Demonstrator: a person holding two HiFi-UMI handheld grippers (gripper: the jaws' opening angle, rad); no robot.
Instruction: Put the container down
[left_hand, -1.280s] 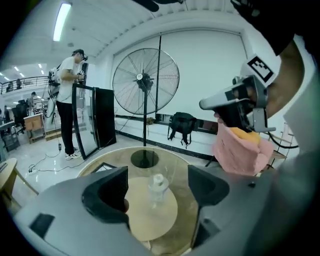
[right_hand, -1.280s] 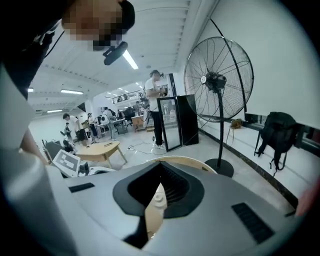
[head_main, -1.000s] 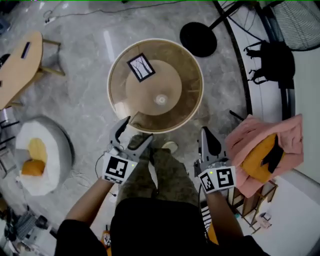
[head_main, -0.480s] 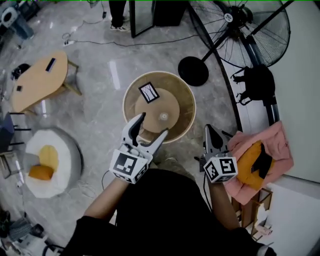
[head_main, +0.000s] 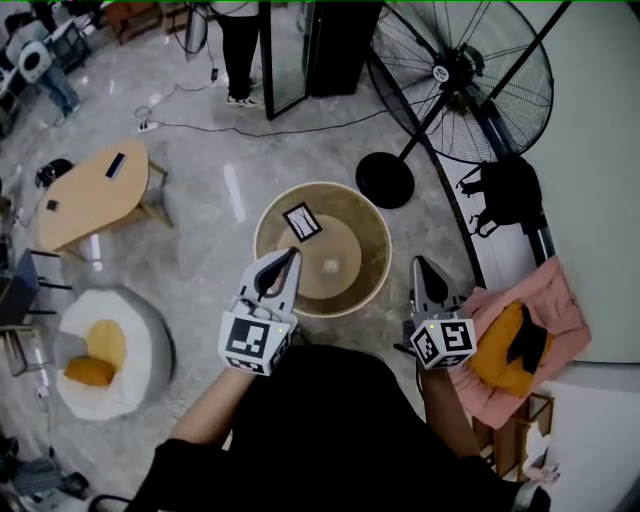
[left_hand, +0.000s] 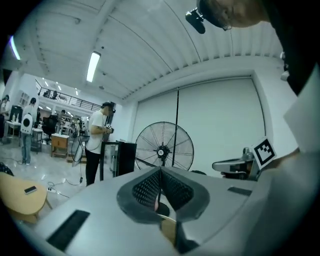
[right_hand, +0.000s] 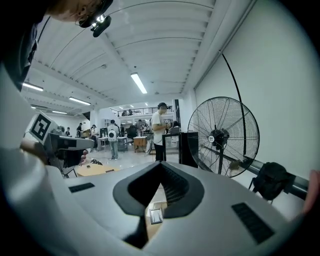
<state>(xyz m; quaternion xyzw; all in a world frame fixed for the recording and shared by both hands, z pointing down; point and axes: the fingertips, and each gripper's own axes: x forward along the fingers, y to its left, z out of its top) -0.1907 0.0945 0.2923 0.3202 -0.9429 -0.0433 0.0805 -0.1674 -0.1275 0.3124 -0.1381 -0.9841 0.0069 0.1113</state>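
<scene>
Container (head_main: 372, 228) sits on floor (head_main: 200, 235); left hand-held gripper (head_main: 291, 255) closing shut, empty; right hand-held gripper (head_main: 419, 262) shut, empty

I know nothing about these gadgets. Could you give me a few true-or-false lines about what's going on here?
1. The left tool grips the round tan container. False: the left tool is closing its jaws on nothing, and the container stands on the floor, unheld.
2. A big fan stands beyond the container. True: the fan is there.
3. The right tool's jaws are wide apart. False: the right tool has its jaws together.
4. A black-bordered card lies inside the container's rim. True: the card.
5. The pink cloth lies on the person's left. False: the pink cloth is on their right.
</scene>
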